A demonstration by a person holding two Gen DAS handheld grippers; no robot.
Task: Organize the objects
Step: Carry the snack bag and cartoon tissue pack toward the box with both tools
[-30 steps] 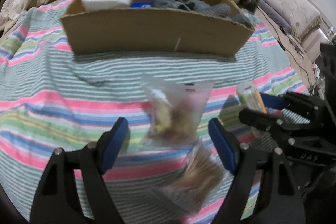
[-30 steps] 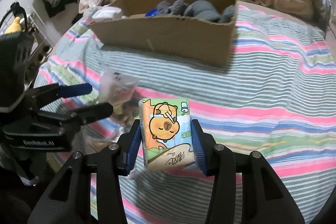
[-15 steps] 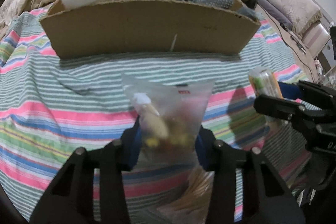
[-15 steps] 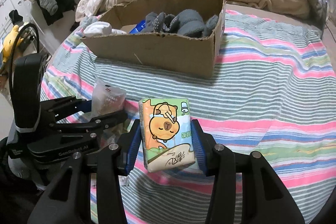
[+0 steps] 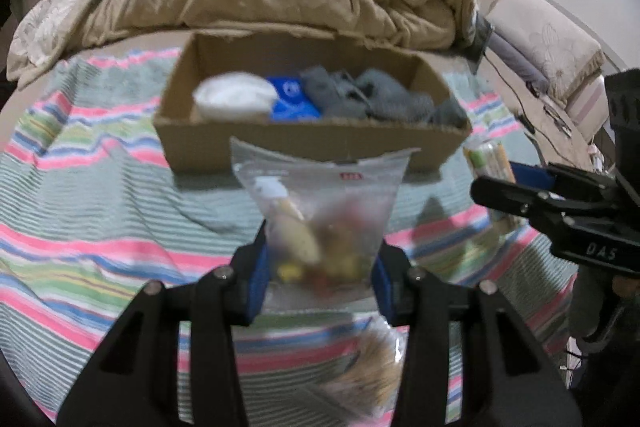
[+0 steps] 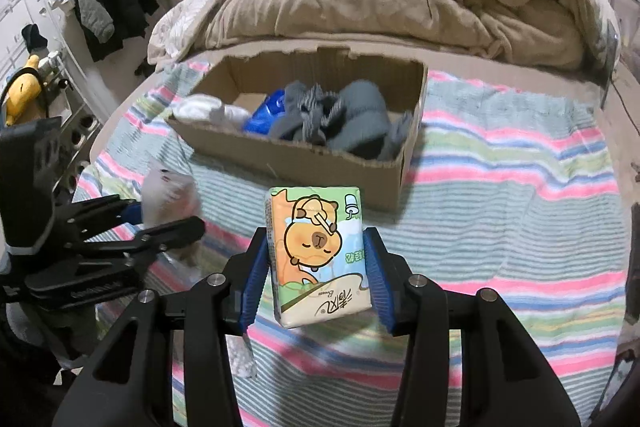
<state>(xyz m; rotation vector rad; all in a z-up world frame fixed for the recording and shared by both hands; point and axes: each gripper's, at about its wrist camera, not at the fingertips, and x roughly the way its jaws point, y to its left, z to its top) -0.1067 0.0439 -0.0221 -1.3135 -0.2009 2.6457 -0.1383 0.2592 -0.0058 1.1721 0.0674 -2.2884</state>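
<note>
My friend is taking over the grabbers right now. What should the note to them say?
Left gripper: its jaws have just closed on the clear snack bag, which is held above the striped bedspread.
Right gripper: shut on the cartoon tissue pack, also held up.
Cardboard box: sits ahead on the bed, already holding grey socks, a white bundle and a blue packet.
Done: both items are picked up.
Left: put both in the box. Another clear bag lies on the bedspread under the left gripper; it probably goes in next.
</note>
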